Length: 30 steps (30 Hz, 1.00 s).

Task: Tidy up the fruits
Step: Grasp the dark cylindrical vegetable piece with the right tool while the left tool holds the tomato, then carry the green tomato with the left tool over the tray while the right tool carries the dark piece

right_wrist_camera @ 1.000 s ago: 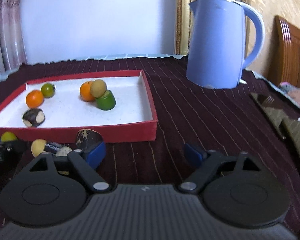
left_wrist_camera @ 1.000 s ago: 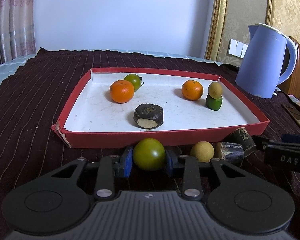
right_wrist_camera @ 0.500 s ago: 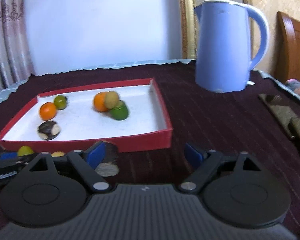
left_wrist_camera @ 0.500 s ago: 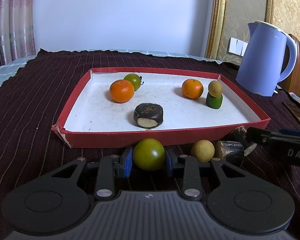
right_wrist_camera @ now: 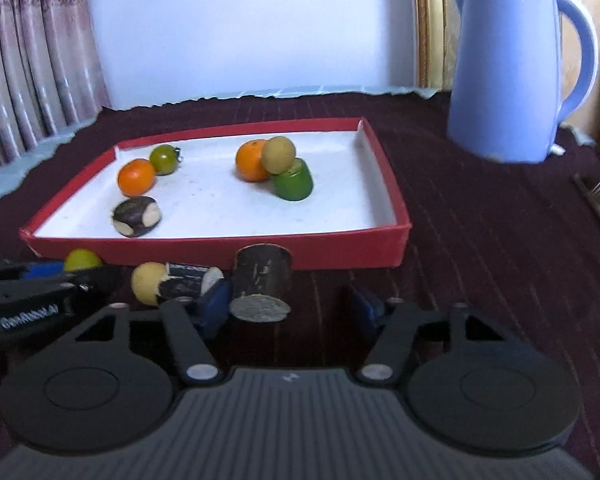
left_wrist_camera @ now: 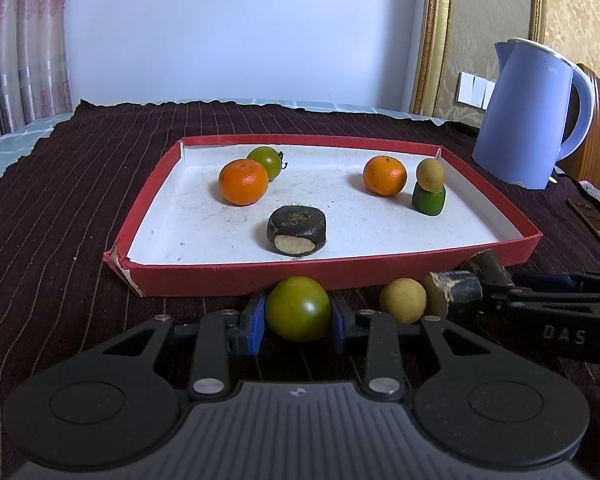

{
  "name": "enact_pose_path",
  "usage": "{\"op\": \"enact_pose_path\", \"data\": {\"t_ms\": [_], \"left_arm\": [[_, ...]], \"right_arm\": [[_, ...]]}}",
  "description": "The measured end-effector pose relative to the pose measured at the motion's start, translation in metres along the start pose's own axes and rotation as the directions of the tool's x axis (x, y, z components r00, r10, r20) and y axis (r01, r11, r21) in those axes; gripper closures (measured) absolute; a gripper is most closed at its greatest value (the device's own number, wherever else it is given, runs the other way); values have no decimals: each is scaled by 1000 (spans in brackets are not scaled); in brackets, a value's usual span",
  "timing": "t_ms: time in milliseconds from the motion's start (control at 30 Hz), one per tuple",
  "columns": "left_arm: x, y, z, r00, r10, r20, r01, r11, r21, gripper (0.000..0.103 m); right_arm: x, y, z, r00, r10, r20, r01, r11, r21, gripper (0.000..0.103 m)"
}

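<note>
A: Where are we aiming?

B: Our right hand-held gripper [right_wrist_camera: 290,306] is closing around the dark stub [right_wrist_camera: 262,282], which is lying by the red tray [right_wrist_camera: 340,250]'s near wall, long axis pointing toward us; only the left pad [right_wrist_camera: 214,304] is touching.

A: And the left hand-held gripper [left_wrist_camera: 298,322]?

B: It is clamping the green tomato [left_wrist_camera: 298,308], just short of the same wall.

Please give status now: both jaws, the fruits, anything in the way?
Left gripper shut on green tomato. Right gripper closing around dark cut piece, right pad not touching yet. Red tray wall directly ahead.
</note>
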<state>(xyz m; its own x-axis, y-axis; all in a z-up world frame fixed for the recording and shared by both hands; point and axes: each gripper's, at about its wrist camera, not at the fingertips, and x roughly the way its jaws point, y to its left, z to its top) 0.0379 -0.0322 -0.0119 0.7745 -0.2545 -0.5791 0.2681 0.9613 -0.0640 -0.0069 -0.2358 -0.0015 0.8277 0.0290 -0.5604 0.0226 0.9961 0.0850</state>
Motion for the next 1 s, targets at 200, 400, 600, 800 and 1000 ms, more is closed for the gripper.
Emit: {"op": "enact_pose_path", "data": {"t_ms": [200, 400, 600, 800, 1000], "left_arm": [[2, -5, 1, 1000, 16, -6, -16, 1000, 25, 71], [5, -13, 1, 999, 42, -13, -41, 997, 70, 65], [5, -12, 1, 999, 37, -13, -37, 997, 64, 65], [0, 0, 1, 999, -41, 3, 41, 999, 3, 70], [-15, 5, -1, 993, -78, 86, 80, 997, -19, 70]], "right_arm": [[0, 9, -1, 1000, 1, 9, -1, 999, -36, 59], [0, 4, -3, 1000, 18, 17, -18, 1000, -22, 57], [-2, 8, -2, 999, 46, 25, -44, 995, -87, 71], [-9, 10, -5, 999, -10, 51, 14, 996, -87, 71], [-15, 3, -6, 996, -10, 84, 14, 999, -49, 71]]}}
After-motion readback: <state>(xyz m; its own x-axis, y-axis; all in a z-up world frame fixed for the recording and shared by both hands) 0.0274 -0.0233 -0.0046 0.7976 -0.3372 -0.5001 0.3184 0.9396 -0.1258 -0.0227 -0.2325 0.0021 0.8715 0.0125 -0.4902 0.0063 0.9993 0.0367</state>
